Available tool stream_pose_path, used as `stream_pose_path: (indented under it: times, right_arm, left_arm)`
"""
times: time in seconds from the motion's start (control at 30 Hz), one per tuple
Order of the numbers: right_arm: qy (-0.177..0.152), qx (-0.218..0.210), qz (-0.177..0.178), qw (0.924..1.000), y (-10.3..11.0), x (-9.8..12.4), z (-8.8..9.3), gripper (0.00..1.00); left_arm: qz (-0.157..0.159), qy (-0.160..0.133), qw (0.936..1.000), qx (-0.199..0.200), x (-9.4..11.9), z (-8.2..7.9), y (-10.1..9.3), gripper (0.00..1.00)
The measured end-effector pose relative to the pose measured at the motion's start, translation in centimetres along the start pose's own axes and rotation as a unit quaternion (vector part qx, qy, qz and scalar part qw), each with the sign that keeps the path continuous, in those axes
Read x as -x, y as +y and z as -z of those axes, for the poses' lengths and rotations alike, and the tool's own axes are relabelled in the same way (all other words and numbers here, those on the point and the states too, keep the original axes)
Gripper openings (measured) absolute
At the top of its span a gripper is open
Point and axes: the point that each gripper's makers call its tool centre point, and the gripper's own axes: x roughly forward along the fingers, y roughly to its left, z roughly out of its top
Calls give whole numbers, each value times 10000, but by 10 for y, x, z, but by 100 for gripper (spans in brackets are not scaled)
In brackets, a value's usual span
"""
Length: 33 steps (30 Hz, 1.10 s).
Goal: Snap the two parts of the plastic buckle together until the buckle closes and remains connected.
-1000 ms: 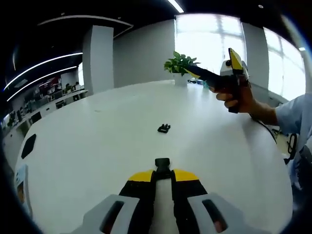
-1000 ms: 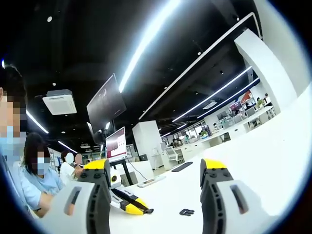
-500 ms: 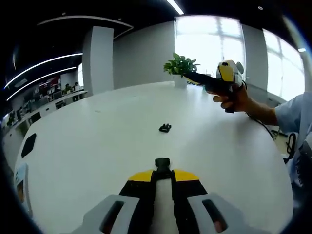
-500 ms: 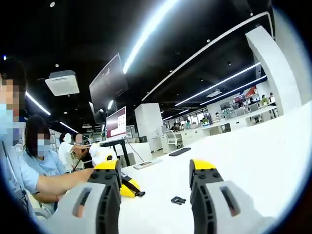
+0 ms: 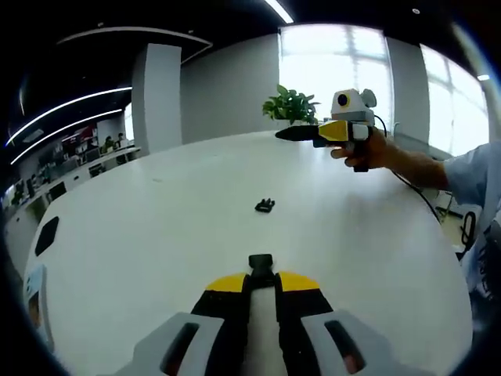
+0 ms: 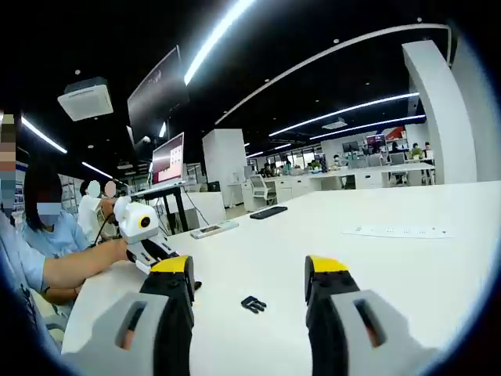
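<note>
One black buckle part [image 5: 264,205] lies loose on the white table [image 5: 156,227], a short way ahead of my left gripper [image 5: 261,280]. That gripper is shut on the other black buckle part [image 5: 261,262], which sticks out past its yellow tips. My right gripper [image 5: 291,134] is held in the air at the far right by a hand, pointing level over the table. In the right gripper view, my right gripper [image 6: 250,270] is open and holds nothing, and the loose buckle part [image 6: 253,304] lies on the table between its jaws. The left gripper [image 6: 145,235] shows at the left there.
A potted plant [image 5: 290,106] stands at the table's far edge. A flat black object [image 5: 45,233] lies at the left. A black keyboard [image 6: 270,211], a white remote [image 6: 213,229] and a white strip [image 6: 399,232] lie farther off. People sit at the left [image 6: 51,227].
My right gripper has swung down from pointing steeply up to level over the table, so its view now faces the loose buckle part. My left gripper has stayed put.
</note>
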Motion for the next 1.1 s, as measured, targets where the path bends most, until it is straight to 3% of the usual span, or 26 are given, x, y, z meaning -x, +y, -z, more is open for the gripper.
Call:
stream_pose_path:
  times: [0.2,0.37,0.5,0.6,1.1]
  right_arm:
    - [627,254,-58,9977,-11,-14,22,54]
    - [1293,579,-10,9899,-20,-23,54,54]
    - [1456,576,-56,9876,-25,-31,64,54]
    - [1699,859,-40,9817,-27,-33,76,54]
    - [1758,918,332,9796,-51,-42,85,55]
  left_arm:
    - [-18,6,10000,-32,0,1,-1,11]
    - [-14,8,10000,-50,1,2,-4,11]
    - [-21,7,10000,-61,2,5,-10,11]
    - [-17,7,10000,-67,3,7,-13,11]
    - [-18,14,10000,-90,3,10,-19,11]
